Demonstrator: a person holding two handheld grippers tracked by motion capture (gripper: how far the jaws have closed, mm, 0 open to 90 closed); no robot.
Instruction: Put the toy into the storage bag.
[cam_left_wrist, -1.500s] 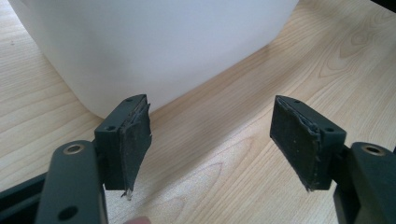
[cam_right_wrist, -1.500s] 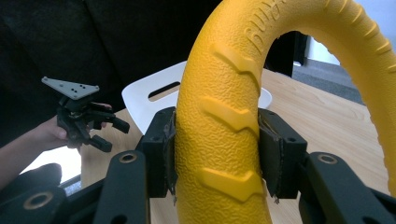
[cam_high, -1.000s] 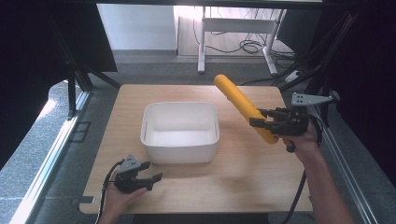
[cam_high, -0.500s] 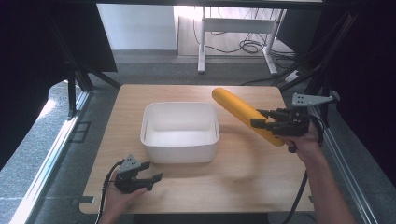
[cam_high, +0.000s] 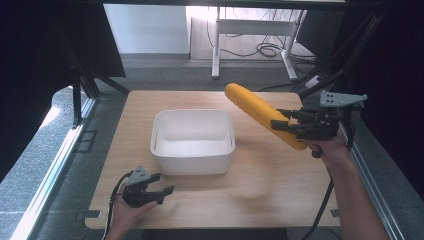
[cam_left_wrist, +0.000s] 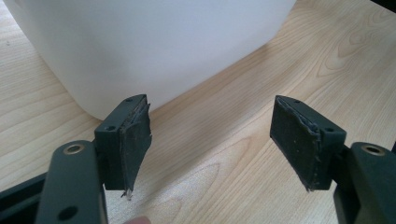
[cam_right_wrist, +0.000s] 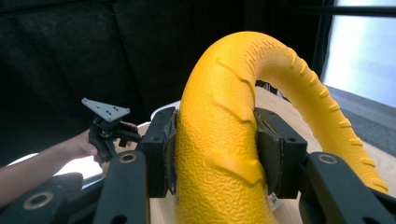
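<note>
A long yellow banana-shaped object (cam_high: 252, 107) with a rough, ribbed skin hangs tilted above the table's right side, its upper end pointing toward the far left. My right gripper (cam_high: 280, 125) is shut on its lower part. In the right gripper view both pads press the yellow object (cam_right_wrist: 219, 140) from either side, held by the right gripper (cam_right_wrist: 215, 149). A white rectangular tub (cam_high: 192, 162) stands empty mid-table. My left gripper (cam_high: 162, 183) rests near the front left edge, open and empty. Seen from the left gripper (cam_left_wrist: 219, 140), the tub wall (cam_left_wrist: 154, 42) is just ahead.
The wooden table (cam_high: 280, 200) has bare room in front of and to the right of the tub. A dark frame and black curtains border both sides. A desk leg and cables (cam_high: 265, 47) lie on the floor beyond the far edge.
My right gripper has risen a little with the yellow object in it. The left gripper has stayed where it was.
</note>
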